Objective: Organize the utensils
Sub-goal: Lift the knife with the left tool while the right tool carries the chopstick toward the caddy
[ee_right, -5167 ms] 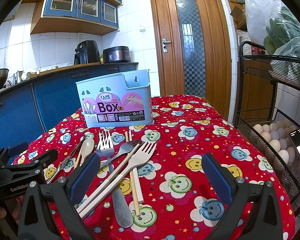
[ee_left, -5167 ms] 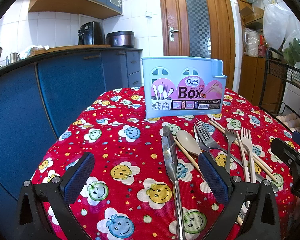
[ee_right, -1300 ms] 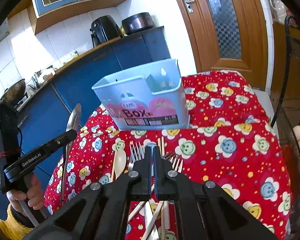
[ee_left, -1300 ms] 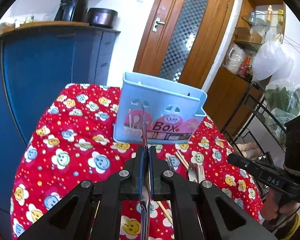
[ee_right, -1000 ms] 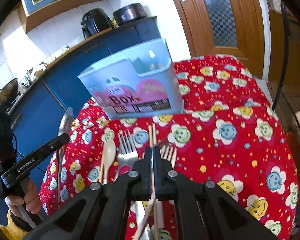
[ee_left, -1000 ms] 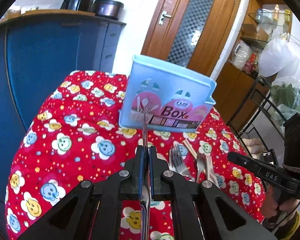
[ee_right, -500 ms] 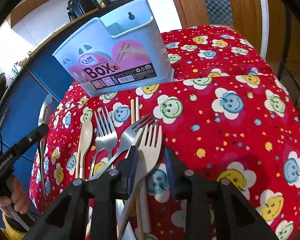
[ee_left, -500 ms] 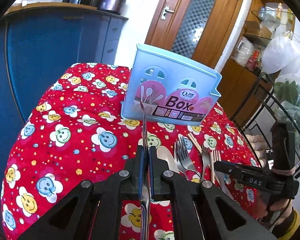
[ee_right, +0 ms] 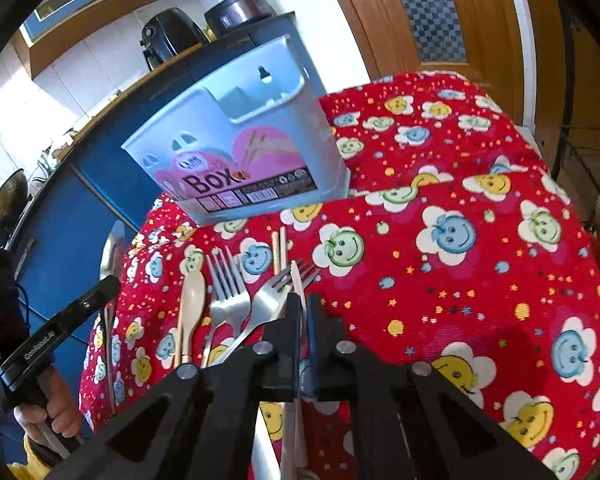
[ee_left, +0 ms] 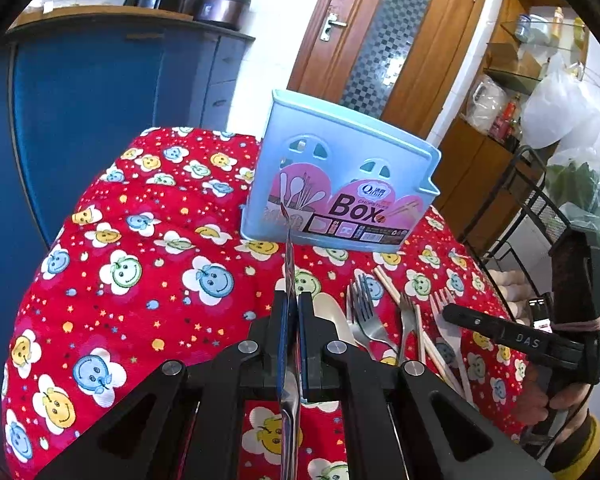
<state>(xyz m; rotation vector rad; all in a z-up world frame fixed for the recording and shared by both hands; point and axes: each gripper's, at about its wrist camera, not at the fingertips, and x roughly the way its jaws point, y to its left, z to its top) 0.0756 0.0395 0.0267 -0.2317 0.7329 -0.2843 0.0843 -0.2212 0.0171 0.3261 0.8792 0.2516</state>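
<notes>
A light blue utensil box [ee_left: 340, 192] stands upright on the red smiley tablecloth [ee_left: 140, 272]; it also shows in the right wrist view [ee_right: 240, 160]. My left gripper [ee_left: 293, 312] is shut on a metal table knife [ee_left: 288, 256], blade pointing forward toward the box and held above the cloth; the knife shows at the left of the right wrist view [ee_right: 110, 252]. My right gripper [ee_right: 303, 304] is shut on a cream plastic fork [ee_right: 298, 280], seen edge-on. On the cloth lie metal forks [ee_right: 228, 292], a cream spoon [ee_right: 190, 304] and chopsticks [ee_right: 278, 248].
Blue kitchen cabinets [ee_left: 100, 120] stand left of the table. A wooden door [ee_left: 380, 40] is behind it. A black wire rack [ee_left: 548, 216] with eggs stands at the right edge. The cloth right of the utensils [ee_right: 480, 280] is bare.
My right gripper, half a second ago open around the cream fork on the cloth, has shut on it and lifted it. The left gripper still holds the knife, a little nearer the box.
</notes>
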